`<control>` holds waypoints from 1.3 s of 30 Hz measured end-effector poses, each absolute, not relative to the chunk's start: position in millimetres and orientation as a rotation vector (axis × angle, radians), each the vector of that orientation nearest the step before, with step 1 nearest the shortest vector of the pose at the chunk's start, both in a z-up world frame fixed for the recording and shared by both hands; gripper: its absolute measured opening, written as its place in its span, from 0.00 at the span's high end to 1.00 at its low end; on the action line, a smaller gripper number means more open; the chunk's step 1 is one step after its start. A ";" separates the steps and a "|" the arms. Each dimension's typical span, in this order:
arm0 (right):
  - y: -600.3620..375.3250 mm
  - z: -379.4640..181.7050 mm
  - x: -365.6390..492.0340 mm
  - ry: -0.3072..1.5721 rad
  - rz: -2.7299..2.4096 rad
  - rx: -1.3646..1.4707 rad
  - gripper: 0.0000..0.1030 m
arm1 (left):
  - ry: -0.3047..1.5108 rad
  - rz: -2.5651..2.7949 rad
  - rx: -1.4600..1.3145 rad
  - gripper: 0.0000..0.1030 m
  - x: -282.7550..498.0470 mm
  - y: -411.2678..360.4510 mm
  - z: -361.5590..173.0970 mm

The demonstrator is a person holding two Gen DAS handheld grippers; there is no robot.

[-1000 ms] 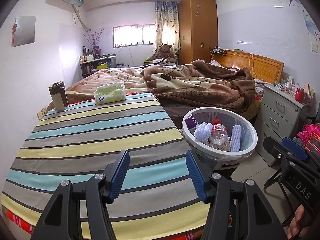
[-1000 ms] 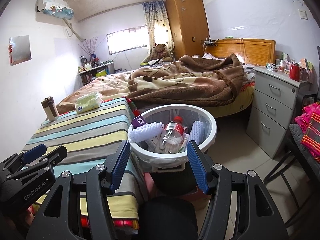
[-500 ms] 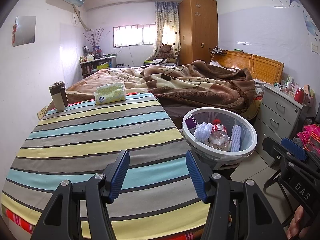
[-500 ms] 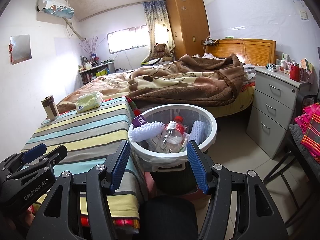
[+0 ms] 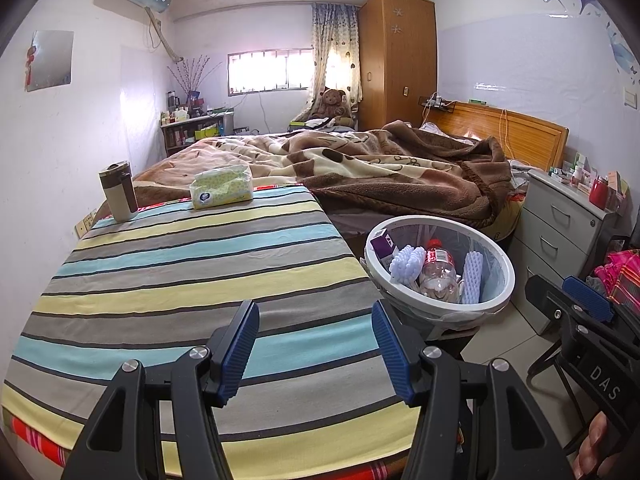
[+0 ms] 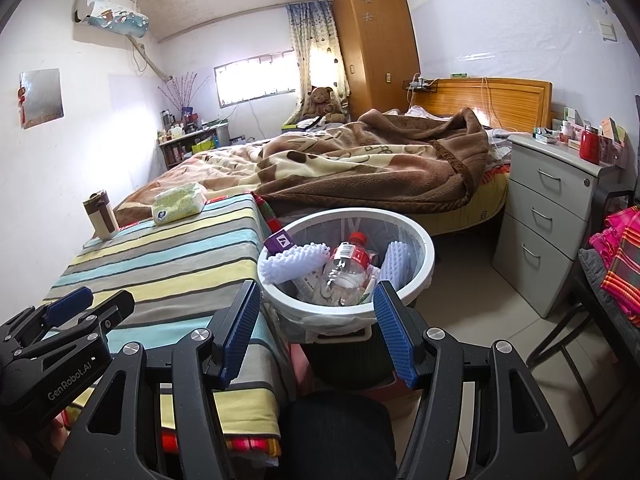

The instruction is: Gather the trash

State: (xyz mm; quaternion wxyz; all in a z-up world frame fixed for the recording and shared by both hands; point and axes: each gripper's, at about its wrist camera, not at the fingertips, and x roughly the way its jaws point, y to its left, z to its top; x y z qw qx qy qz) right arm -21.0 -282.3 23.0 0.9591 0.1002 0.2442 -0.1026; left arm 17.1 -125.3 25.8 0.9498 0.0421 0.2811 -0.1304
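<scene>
A white trash bin (image 5: 502,272) (image 6: 424,240) stands on a dark stool beside the striped table (image 5: 180,272) (image 6: 168,256). Inside it lie a clear plastic bottle (image 5: 438,274) (image 6: 344,272) with a red cap, white foam sleeves (image 5: 406,262) (image 6: 296,262) and a purple box (image 5: 382,245) (image 6: 282,242). My left gripper (image 5: 315,342) hovers open over the near end of the table with nothing between its blue pads. Just short of the bin's near rim, my right gripper (image 6: 318,326) is open and holds nothing. Each gripper shows at the edge of the other's view.
A tissue pack (image 5: 222,187) (image 6: 180,203) and a travel mug (image 5: 119,191) (image 6: 100,214) stand at the table's far end. Behind lies a bed with a brown blanket (image 5: 400,176). A grey drawer unit (image 5: 560,232) (image 6: 548,216) stands right of the bin, with a chair (image 6: 608,280) nearer.
</scene>
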 end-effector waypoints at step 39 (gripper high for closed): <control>-279.9 24.0 -19.7 0.500 -0.201 0.196 0.41 | 0.573 -0.264 0.078 0.43 14.5 -120.4 26.4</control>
